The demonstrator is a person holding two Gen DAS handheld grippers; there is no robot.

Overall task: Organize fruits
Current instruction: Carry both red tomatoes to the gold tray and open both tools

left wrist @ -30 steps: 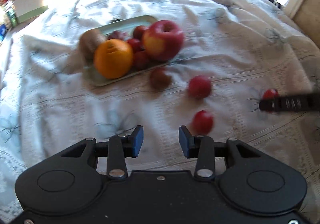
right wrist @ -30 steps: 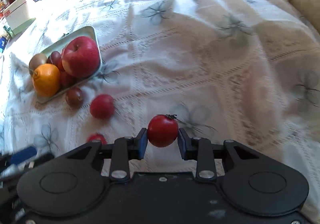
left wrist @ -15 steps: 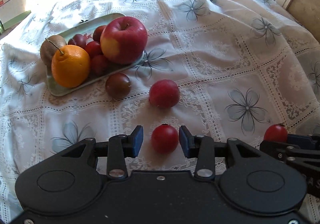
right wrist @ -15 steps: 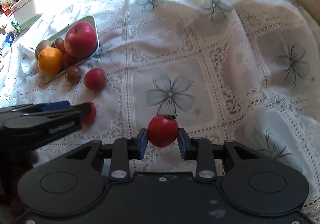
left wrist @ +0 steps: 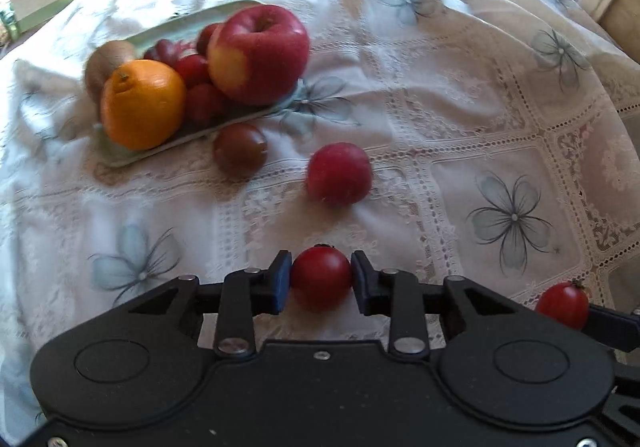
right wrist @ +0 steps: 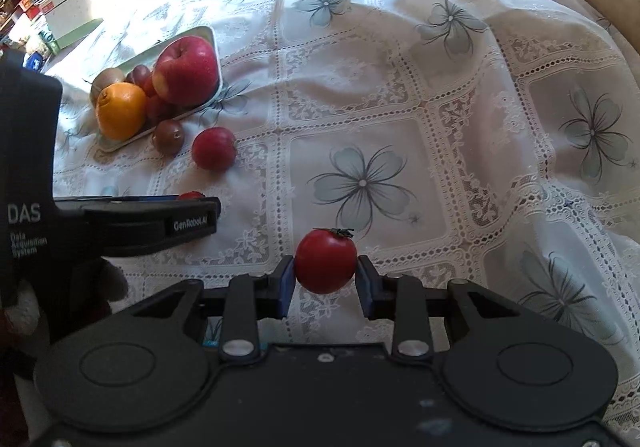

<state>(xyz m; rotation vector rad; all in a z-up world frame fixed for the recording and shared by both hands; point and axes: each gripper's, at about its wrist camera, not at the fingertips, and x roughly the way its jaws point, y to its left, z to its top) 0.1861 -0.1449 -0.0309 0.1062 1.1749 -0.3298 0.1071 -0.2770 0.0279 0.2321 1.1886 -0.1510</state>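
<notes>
Both hands are working the pick-up stage of the fruit sorting at once. The left tool (left wrist: 321,279) is clamping its two pads against a small red tomato (left wrist: 321,276) that is sitting low on the flowered cloth (left wrist: 460,95); from the wrist view I cannot tell whether the fruit is clear of the cloth yet or resting on it. The right tool (right wrist: 325,272) is gripping a second tomato with a green stalk (right wrist: 326,261), pads pressed to both of its sides and the fruit looking to be hanging above the cloth.

Ahead of the left tool and off to its left, the pale green tray (left wrist: 120,157) is carrying an orange (left wrist: 142,103), a big red apple (left wrist: 258,53), a kiwi (left wrist: 106,61) and several small dark red fruits. Between the tray and the left tool, two pieces are lying loose on the cloth: a dark brownish tomato (left wrist: 239,149) just beside the tray's near edge, and a round red plum-like fruit (left wrist: 339,179) closer in.

As I judge it, the next move is calling for both tools to carry their tomatoes forward and leftward to the tray. The tray is already crowded, so each fruit is needing a gentle release into a gap, or it may roll back off. The two loose fruits are waiting after that.
</notes>
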